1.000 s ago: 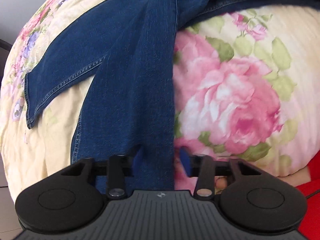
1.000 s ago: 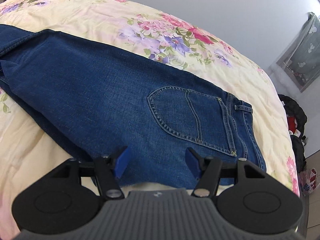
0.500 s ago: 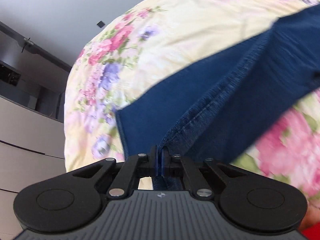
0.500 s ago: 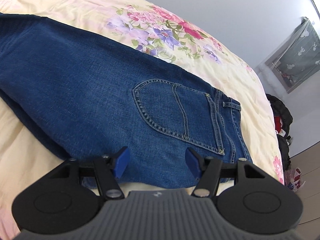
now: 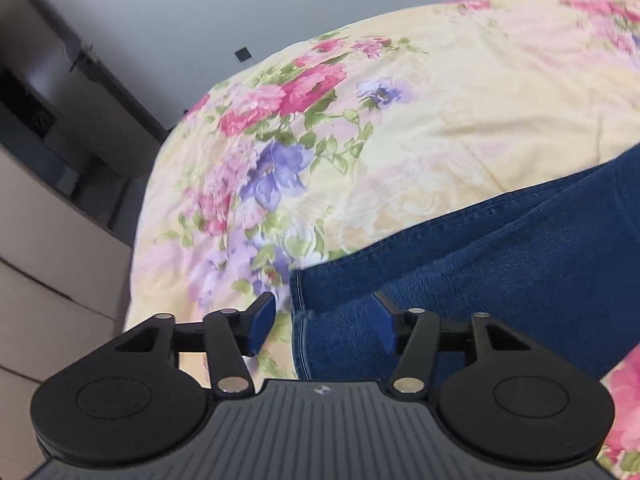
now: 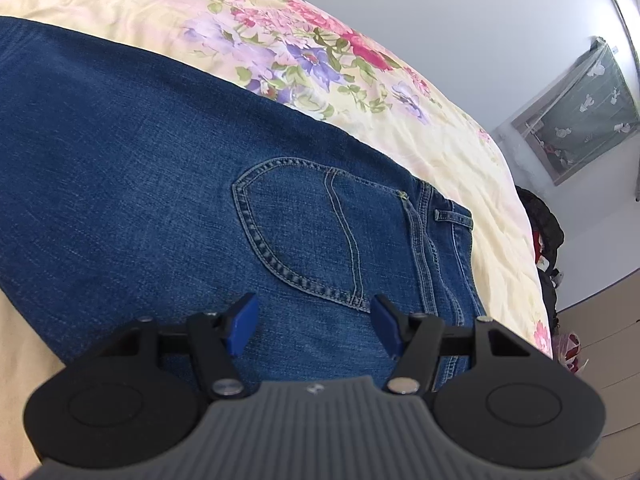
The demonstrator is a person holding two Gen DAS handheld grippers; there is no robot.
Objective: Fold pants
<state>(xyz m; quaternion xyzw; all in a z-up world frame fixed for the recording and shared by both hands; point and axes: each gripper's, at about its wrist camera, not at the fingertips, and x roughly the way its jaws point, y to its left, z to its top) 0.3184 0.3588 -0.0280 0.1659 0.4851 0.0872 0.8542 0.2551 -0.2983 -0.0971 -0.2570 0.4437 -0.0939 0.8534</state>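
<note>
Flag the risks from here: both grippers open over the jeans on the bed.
1. The left gripper is open at the leg hem, whose edges look unaligned; a close here may catch only one layer.
2. The right gripper hangs open over the back pocket, holding nothing, so the jeans could slide on the bedspread when the legs are pulled.

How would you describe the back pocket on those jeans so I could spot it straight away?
Find the flowered bedspread, then the blue jeans spread flat on it. The back pocket sits near the waistband end, just ahead of the open right gripper. Pale stitching outlines it against plain denim.
</note>
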